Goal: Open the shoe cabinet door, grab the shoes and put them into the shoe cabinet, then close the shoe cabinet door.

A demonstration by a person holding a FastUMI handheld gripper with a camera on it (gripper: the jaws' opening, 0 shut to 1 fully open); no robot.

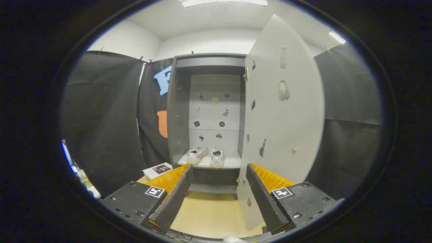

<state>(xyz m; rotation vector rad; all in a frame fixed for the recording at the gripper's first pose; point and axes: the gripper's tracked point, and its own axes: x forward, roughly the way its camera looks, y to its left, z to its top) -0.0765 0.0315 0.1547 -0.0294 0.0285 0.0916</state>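
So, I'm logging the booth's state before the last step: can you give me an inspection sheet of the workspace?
Surface: pale wooden floor, bare between the fingers.
Job's things: tall grey shoe cabinet with its white door swung open to the right; pair of white shoes side by side on the cabinet's shelf.
Clutter: flat printed booklet on the floor left of the cabinet.
Grippers: gripper open, holding nothing, its fingers aimed below the shelf.
Cables: nothing seen.
Surroundings: black cloth walls, white ceiling with lights.
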